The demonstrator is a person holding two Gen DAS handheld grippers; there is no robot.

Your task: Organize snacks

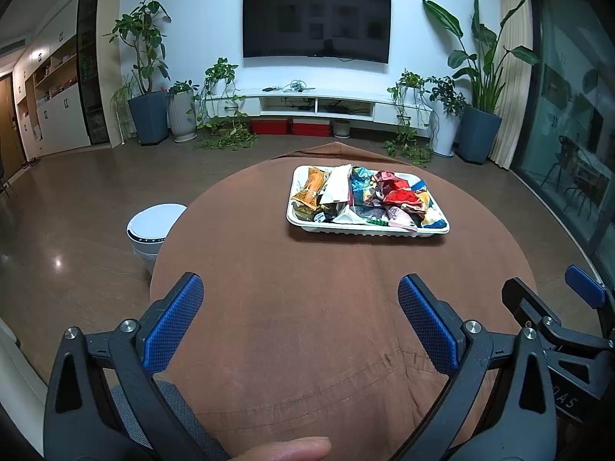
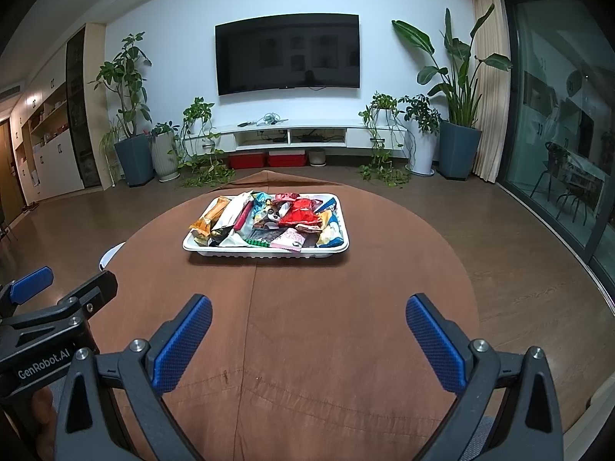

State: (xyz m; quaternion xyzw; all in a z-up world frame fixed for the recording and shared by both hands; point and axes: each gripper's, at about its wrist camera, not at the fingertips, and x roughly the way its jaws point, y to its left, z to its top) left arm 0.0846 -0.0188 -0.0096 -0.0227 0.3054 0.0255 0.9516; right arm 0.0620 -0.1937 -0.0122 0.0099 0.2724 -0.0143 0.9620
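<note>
A white tray (image 1: 367,230) (image 2: 265,252) sits toward the far side of a round table under a brown cloth (image 1: 307,326) (image 2: 307,326). It is piled with several snack packets: an orange one (image 1: 309,192) (image 2: 209,217) at the left, a white one (image 1: 335,184) beside it, a red one (image 1: 399,192) (image 2: 301,211) in the middle. My left gripper (image 1: 301,294) hangs open over the near part of the cloth, well short of the tray. My right gripper (image 2: 309,311) is open too, nothing between its fingers. In each view the other gripper shows at the edge: the right gripper (image 1: 546,292) and the left gripper (image 2: 73,280).
A white round bin (image 1: 153,226) stands on the floor left of the table. Beyond are a wall TV (image 1: 317,23), a low white cabinet (image 1: 315,105), potted plants (image 1: 148,115) and glass doors (image 1: 576,115) at the right. A finger (image 1: 288,449) shows at the bottom edge.
</note>
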